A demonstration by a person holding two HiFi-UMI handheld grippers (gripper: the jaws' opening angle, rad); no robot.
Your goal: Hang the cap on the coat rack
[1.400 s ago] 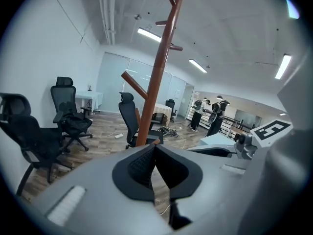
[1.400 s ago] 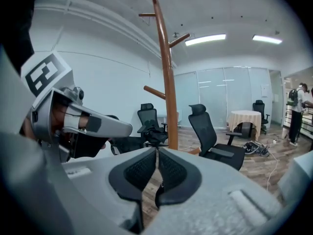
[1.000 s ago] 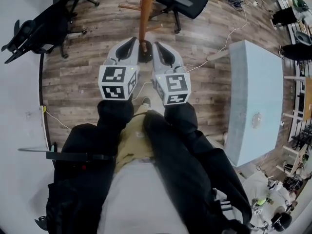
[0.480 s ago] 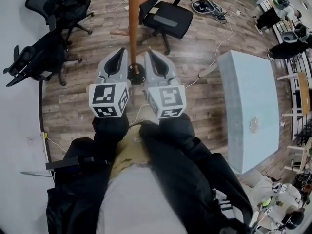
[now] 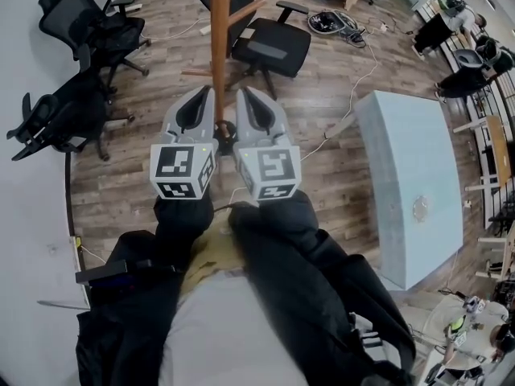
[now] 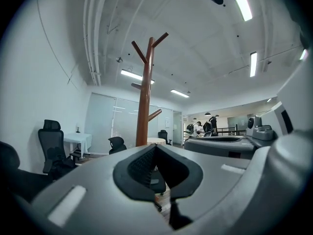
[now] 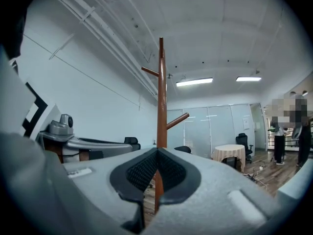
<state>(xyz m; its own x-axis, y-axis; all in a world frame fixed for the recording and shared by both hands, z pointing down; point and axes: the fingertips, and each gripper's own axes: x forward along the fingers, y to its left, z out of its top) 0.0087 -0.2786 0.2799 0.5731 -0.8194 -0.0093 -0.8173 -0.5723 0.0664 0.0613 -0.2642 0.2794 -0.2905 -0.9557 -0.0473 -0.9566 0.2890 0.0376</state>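
Observation:
A brown wooden coat rack [image 5: 217,47] stands on the wood floor just ahead of me, its pole rising between the two gripper tips. My left gripper [image 5: 204,95] and right gripper [image 5: 245,95] are held side by side, close together, pointing at the pole. In the left gripper view the coat rack [image 6: 145,97] with its bare pegs towers beyond the left gripper [image 6: 155,147], which is shut with nothing in it. The right gripper [image 7: 157,151] is likewise shut and empty before the coat rack [image 7: 162,97]. No cap shows in any view.
A pale blue table [image 5: 410,167] stands to the right. Black office chairs stand behind the rack [image 5: 269,43] and at the left [image 5: 84,30], [image 5: 56,123]. Cables lie on the floor [image 5: 362,51]. People stand at the far right [image 7: 286,131], beyond a small round table [image 7: 230,153].
Both grippers have drawn closer together and nearer to the rack's pole, which now stands between their tips. Both stay shut and empty.

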